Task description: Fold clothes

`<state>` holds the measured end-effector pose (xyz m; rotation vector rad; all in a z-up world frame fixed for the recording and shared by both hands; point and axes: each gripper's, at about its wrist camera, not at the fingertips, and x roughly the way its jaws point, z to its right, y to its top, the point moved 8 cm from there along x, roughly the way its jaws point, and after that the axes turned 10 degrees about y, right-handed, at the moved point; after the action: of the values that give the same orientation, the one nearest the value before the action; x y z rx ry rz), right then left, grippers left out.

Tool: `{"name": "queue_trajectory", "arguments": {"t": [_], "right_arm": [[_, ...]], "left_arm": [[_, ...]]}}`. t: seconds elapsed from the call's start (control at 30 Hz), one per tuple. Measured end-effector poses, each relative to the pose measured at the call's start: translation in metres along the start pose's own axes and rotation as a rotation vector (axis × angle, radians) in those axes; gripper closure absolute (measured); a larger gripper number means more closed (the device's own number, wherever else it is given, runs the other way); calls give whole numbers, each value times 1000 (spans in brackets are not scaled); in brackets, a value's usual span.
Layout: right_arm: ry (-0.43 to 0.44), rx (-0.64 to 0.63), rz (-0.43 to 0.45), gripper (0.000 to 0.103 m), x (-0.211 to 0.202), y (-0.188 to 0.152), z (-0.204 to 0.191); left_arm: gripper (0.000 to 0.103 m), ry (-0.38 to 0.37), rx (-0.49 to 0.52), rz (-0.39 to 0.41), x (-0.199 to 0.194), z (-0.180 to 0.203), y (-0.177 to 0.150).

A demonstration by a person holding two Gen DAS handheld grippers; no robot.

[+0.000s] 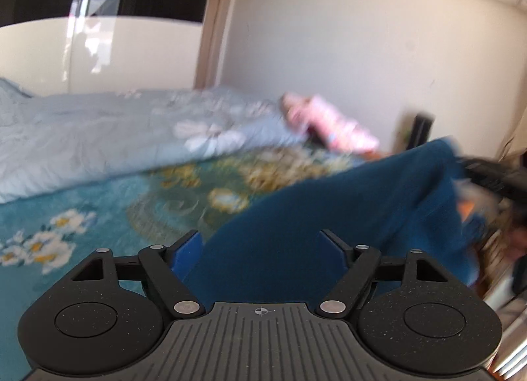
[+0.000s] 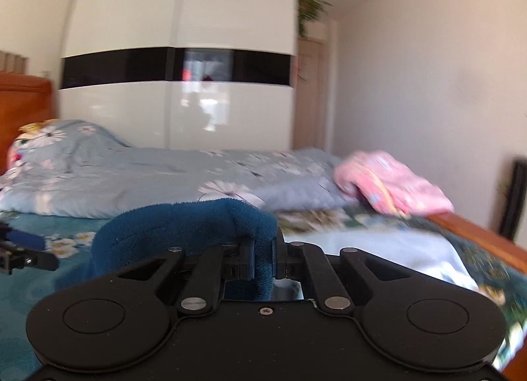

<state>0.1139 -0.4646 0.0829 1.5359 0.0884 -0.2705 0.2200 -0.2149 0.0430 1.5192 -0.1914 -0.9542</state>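
A dark blue fleece garment (image 1: 346, 213) lies across the bed and rises toward the right, where my right gripper (image 1: 487, 176) lifts one edge. My left gripper (image 1: 260, 246) is open, its blue-padded fingers (image 1: 186, 250) spread on either side of the cloth, low over the bed. In the right wrist view my right gripper (image 2: 263, 259) is shut on a bunched fold of the blue garment (image 2: 184, 226), held above the bed. The left gripper (image 2: 23, 252) shows at the left edge of that view.
The bed has a teal floral cover (image 1: 66, 216) and a light blue floral quilt (image 2: 131, 173) heaped at the back. A pink garment (image 2: 392, 183) lies near the wooden bed rail (image 2: 487, 236). A white wardrobe (image 2: 178, 68) and wall stand behind.
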Motion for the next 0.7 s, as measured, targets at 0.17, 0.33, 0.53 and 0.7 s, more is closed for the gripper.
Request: {"name": "queue_trajectory", "arguments": {"t": [0.17,0.33,0.53,0.7], "right_arm": [[167,-51,26,96,21,25,-56],[266,-75,26,96,12,31,-95],[304,-100,6,95,-3,34,-115],[312,-82,-21,89,-9,32,-108]], "left_arm": [[20,-94,31,87,-36,19,29],[17,-85,184,82,-34,41,25],[68,-62,272,30,-11,61,9],[90,24,171,66,-19,50,12]]}}
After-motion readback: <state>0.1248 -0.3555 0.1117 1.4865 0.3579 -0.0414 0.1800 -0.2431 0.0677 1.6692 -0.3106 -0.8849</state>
